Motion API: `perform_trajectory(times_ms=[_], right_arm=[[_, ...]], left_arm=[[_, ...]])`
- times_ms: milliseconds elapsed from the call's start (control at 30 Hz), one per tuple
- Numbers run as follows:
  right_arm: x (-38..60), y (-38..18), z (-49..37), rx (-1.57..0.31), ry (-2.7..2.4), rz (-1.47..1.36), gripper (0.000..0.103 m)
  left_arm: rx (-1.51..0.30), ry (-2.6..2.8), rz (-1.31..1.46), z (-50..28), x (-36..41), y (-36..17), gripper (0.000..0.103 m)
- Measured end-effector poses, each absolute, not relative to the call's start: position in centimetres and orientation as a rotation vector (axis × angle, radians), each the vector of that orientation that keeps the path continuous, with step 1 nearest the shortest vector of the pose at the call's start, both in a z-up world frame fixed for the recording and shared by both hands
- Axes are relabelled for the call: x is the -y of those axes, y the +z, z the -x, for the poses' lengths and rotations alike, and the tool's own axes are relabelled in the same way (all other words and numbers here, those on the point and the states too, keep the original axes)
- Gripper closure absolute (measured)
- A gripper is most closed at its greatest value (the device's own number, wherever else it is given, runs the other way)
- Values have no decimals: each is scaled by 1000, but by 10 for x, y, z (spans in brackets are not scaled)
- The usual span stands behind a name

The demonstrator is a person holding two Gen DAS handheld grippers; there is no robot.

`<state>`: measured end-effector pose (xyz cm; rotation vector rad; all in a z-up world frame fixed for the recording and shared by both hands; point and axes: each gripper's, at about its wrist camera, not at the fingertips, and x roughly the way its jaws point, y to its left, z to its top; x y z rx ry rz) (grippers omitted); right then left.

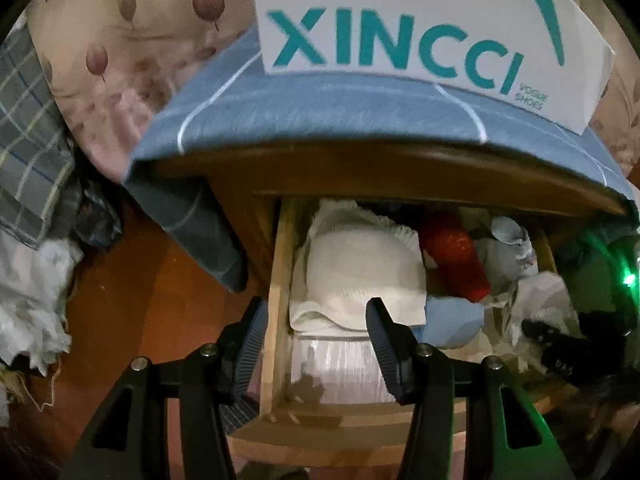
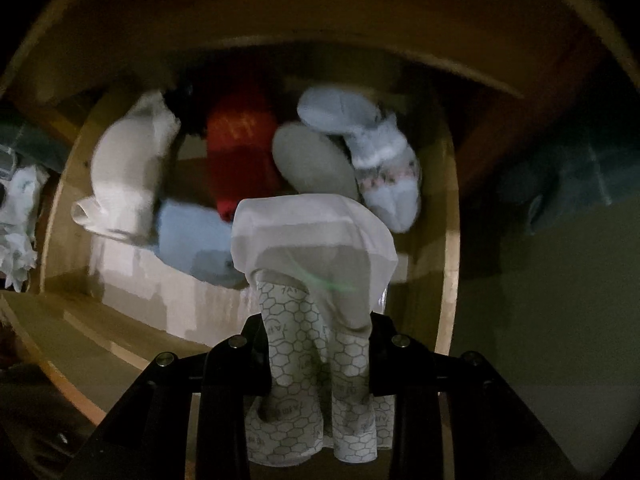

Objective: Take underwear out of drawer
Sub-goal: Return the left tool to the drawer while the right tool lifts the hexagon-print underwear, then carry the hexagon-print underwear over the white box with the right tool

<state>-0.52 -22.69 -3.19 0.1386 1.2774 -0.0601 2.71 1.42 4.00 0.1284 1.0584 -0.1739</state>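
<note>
Right gripper clamping one underwear

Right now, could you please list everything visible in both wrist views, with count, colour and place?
drawer: one, pale wood, pulled open under the cabinet top
white garment: one, folded, drawer's left
red garment: one, drawer's middle
pale blue item: one, front of drawer
fluffy socks: blue-white bundle, drawer's right
grey item: one, beside the socks
shoe box: one, white with teal lettering, on the blue cloth
floral pillow: one, pinkish, left
underwear: one, white and honeycomb-printed, lifted over the drawer
left gripper: black, open, above the drawer's left wall
right gripper: black, clamping the underwear
</note>
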Motion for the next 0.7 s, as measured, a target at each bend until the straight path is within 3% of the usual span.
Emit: perform_trajectory(times_ms=[700], right_arm=[[217, 93, 14, -1204, 46, -63, 74]], left_arm=[[-1150, -188, -98, -34, -17, 25, 51]])
